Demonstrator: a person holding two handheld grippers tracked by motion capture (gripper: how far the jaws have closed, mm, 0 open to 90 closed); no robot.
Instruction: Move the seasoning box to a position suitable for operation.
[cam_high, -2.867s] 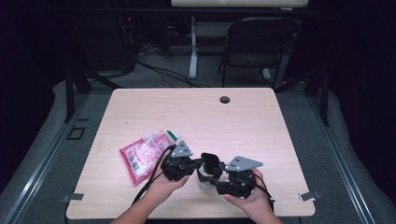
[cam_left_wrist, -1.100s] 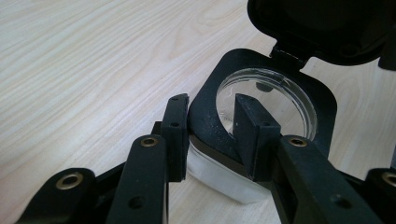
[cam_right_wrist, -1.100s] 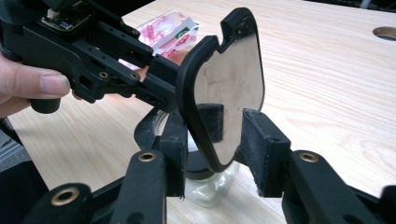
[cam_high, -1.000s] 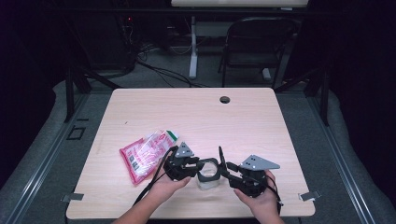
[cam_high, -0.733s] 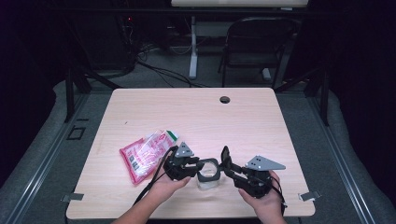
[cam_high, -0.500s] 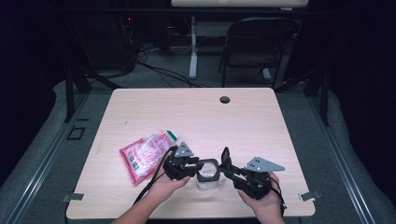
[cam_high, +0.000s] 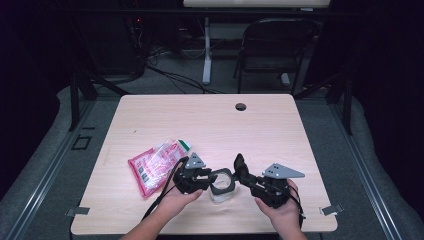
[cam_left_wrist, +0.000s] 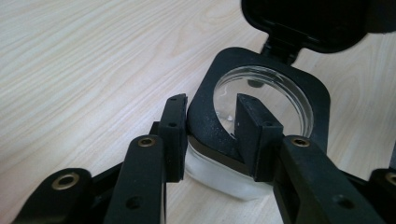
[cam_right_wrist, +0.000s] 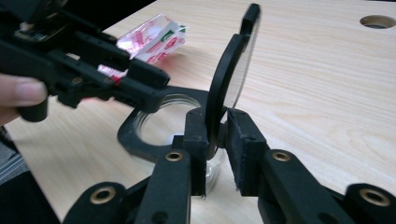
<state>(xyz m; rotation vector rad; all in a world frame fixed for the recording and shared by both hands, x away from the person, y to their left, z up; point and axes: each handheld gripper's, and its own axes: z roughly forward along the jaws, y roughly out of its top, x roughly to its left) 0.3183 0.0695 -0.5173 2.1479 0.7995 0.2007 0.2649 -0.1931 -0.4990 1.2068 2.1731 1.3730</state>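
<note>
two grips on one small jar (cam_high: 220, 186), and that is my worry. going left to right from the jar: the snack bag (cam_high: 156, 165) lies off to its left on the table (cam_high: 280, 130), untouched. my left gripper (cam_left_wrist: 212, 128) reaches in from the jar's left, low and nearly level, pinching the black rim, one jaw outside, one in the mouth. if that pinch slips, the jar tips. my right gripper (cam_right_wrist: 215, 140), angled in from the jar's right, has just been closing on the raised lid (cam_right_wrist: 231, 70) near its hinge; pushing it could strain the hinge.
</note>
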